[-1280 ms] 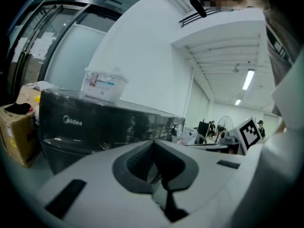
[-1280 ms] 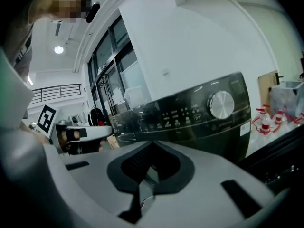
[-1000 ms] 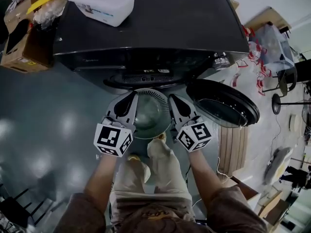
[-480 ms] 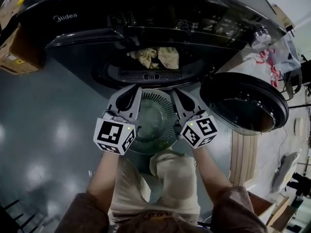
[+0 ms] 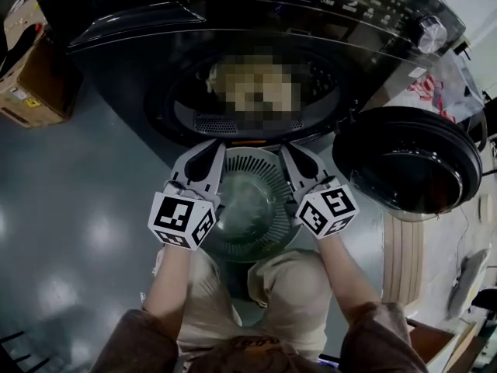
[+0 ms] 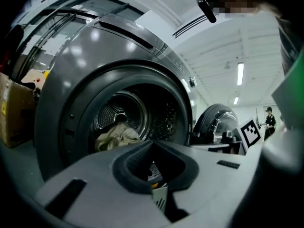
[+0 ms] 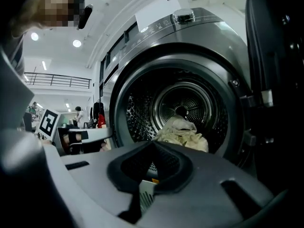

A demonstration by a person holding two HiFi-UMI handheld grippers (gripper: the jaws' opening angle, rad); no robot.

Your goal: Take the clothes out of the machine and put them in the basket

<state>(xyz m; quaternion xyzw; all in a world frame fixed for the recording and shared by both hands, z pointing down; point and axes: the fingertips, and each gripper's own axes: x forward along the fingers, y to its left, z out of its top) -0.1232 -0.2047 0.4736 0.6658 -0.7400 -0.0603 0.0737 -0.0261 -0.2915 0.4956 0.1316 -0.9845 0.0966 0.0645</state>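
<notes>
A dark front-loading machine [image 5: 233, 14] stands with its round door [image 5: 408, 162] swung open to the right. Beige clothes [image 6: 116, 136] lie in the drum, also seen in the right gripper view as clothes [image 7: 183, 132]. A round grey slatted basket [image 5: 250, 204] hangs just below the drum opening, between both grippers. My left gripper [image 5: 208, 155] is shut on the basket's left rim, and my right gripper [image 5: 295, 157] is shut on its right rim. A slatted piece of the rim [image 6: 159, 201] shows between the closed jaws; the same rim [image 7: 146, 196] shows on the right.
A cardboard box [image 5: 31, 84] stands on the floor left of the machine. Pale wooden boards [image 5: 404, 255] lie under the open door. The person's knees [image 5: 291, 286] are bent right behind the basket. People stand far off in the hall.
Both grippers and the basket have sunk from the machine's top edge to the level of the drum opening. The drum and the clothes inside have come into view.
</notes>
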